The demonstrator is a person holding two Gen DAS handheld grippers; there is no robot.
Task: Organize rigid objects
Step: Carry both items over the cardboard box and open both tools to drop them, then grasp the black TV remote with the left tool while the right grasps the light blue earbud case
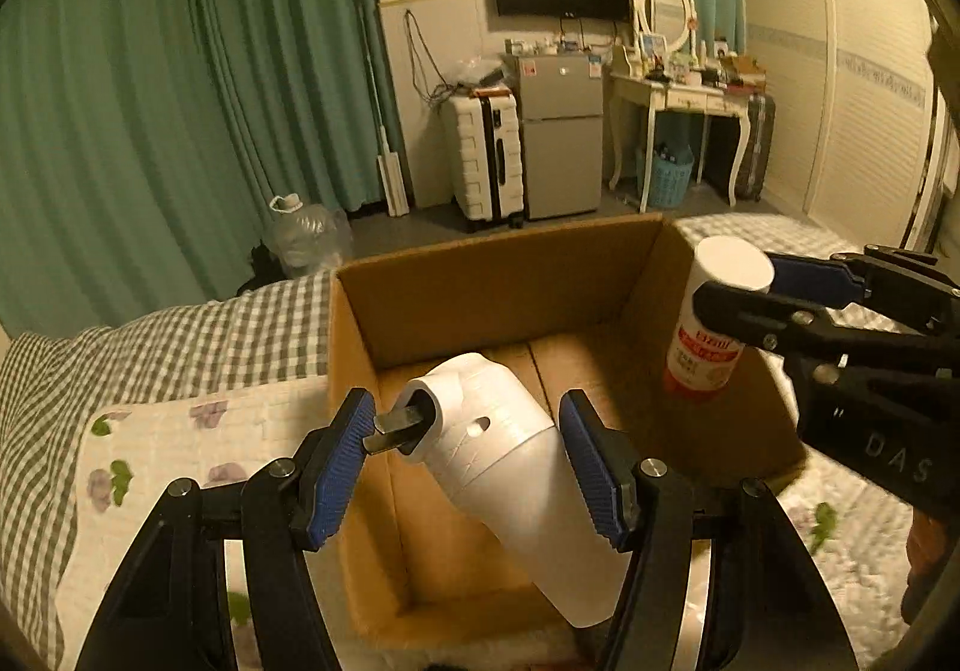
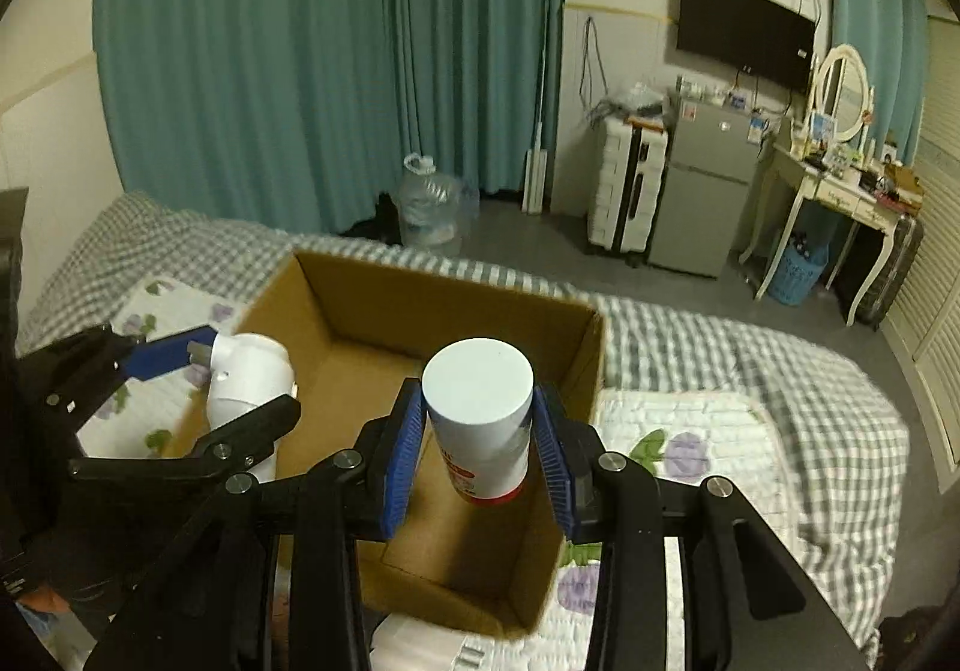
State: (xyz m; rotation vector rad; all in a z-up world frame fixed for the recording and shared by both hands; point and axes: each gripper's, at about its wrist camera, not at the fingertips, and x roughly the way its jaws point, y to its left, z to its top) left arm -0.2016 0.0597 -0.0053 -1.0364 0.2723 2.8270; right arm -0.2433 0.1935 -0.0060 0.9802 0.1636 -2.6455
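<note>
White plastic bottle (image 2: 480, 419) rigid, light, slick; right hand-held gripper (image 2: 480, 455) clamps body above cardboard box (image 2: 420, 305). Left hand-held gripper (image 1: 468, 467) pads apart beside white hairdryer-like appliance (image 1: 510, 461).

Dim, warm yellowish indoor light; heavy fisheye bending, dark vignetted corners, slight blur at edges.

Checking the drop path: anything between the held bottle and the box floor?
Nothing visible. The right gripper holds the white bottle upright over the open cardboard box, with bare floor under it. The left gripper has a white appliance at the box's other side, clear of the bottle.
</note>
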